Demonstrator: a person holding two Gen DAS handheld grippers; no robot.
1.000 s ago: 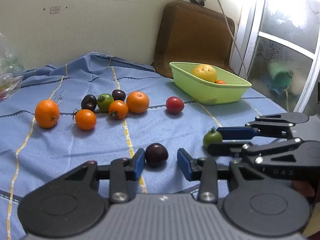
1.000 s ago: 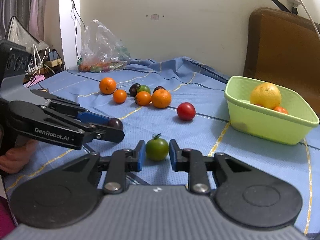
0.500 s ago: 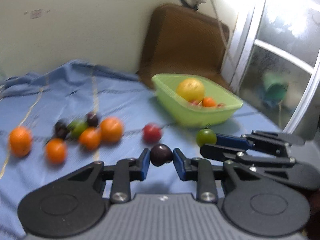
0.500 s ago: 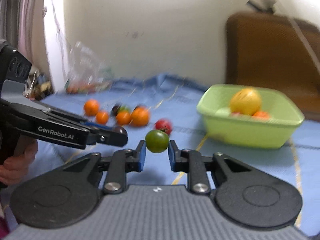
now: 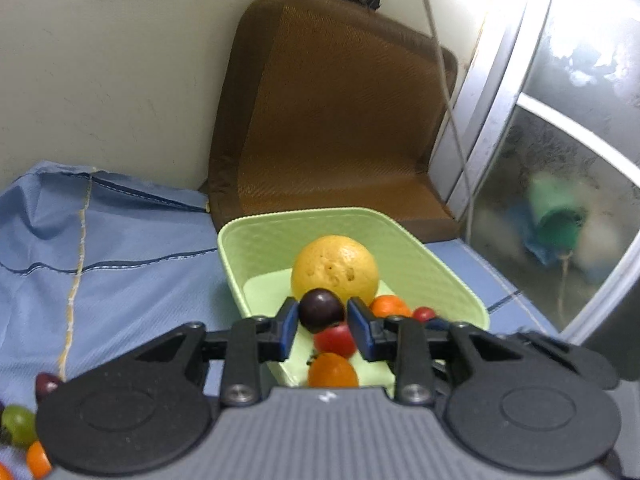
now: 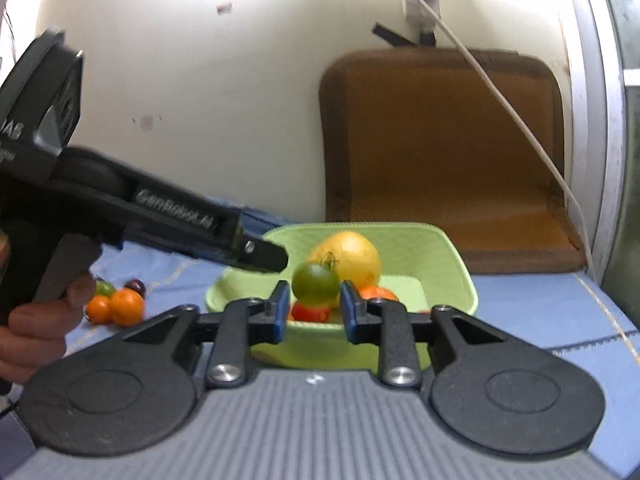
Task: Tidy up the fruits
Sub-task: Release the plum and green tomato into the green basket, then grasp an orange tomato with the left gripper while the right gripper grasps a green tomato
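Note:
A dark plum [image 5: 322, 307] sits between the blue pads of my left gripper [image 5: 323, 317], whose jaws are opening above the green basket [image 5: 304, 214]. In the right wrist view a green tomato [image 6: 315, 282] is between the pads of my right gripper [image 6: 314, 300], also opening, just in front of the basket [image 6: 454, 276]. Both fruits still touch their pads. The basket holds a large yellow orange [image 5: 334, 268], a red tomato [image 5: 335, 340] and small oranges [image 5: 333, 371]. The left gripper [image 6: 262, 257] reaches in from the left, over the basket's near corner.
Loose oranges, a plum and a green fruit [image 6: 120, 304] lie on the blue cloth [image 5: 120, 280] left of the basket. A brown cushion [image 5: 332, 120] leans on the wall behind it, with a white cable [image 6: 520, 120] across it. A person's hand [image 6: 36, 320] holds the left gripper.
Both grippers shut on their fruits, lifted them off the cloth and carried them to the basket. The basket now fills the middle of both views, and the loose fruit has slid off left.

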